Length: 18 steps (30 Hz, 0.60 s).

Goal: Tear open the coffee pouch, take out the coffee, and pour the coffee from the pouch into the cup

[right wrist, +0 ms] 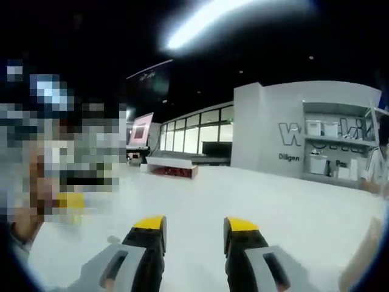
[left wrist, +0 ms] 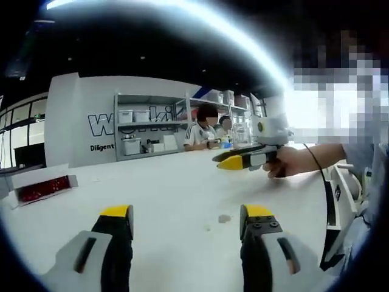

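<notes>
Over a bare white table point(left wrist: 182, 188), left tongs point(left wrist: 185, 213) spread apart, right tongs point(right wrist: 194, 224) likewise, nothing grasped

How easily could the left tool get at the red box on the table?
Probably yes: the left tool is open and empty, and nothing stands on the table between it and the red box, which lies off to the view's left.

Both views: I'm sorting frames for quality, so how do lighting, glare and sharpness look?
Left gripper view: a ceiling light smears into a bright arc with glare at upper right; the white table is evenly lit, the shelves soft and bowed by the fisheye. Right gripper view: blurrier overall, the ceiling dark around one streaked light, and the red-and-white box indistinct.
</notes>
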Motion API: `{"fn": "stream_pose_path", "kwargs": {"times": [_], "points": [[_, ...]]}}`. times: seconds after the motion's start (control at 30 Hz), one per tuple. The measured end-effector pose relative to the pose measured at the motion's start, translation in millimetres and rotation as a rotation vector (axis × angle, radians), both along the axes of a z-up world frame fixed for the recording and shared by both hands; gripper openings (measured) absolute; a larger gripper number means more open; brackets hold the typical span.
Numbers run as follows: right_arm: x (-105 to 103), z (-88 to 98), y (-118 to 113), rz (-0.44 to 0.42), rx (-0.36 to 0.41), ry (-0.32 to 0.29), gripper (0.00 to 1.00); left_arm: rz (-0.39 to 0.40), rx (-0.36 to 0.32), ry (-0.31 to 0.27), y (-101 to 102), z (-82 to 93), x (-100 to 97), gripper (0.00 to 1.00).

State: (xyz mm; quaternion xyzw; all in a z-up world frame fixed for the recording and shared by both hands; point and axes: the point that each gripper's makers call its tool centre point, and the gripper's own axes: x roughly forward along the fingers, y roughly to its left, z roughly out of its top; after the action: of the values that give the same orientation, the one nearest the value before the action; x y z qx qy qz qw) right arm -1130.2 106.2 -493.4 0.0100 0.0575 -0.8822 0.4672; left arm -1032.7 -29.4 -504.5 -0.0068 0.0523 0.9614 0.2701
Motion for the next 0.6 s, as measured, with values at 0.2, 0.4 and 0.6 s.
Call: {"fn": "stream_pose_path", "kwargs": {"times": [0.2,0.4,0.6], "points": [[-0.9,0.8,-5.3,0.002,-0.002,0.002,0.38,-0.003,-0.004,0.003,0.5,0.1,0.3,0.73],[0.9,4.9,-12.6,0.012,-0.013,0.005,0.38,-0.007,-0.007,0.004,0.8,0.1,0.2,0.72],[0.9,5.4,-19.2,0.021,-0.013,0.004,0.38,-0.004,-0.009,0.005,1.3,-0.1,0.7,0.72]]}}
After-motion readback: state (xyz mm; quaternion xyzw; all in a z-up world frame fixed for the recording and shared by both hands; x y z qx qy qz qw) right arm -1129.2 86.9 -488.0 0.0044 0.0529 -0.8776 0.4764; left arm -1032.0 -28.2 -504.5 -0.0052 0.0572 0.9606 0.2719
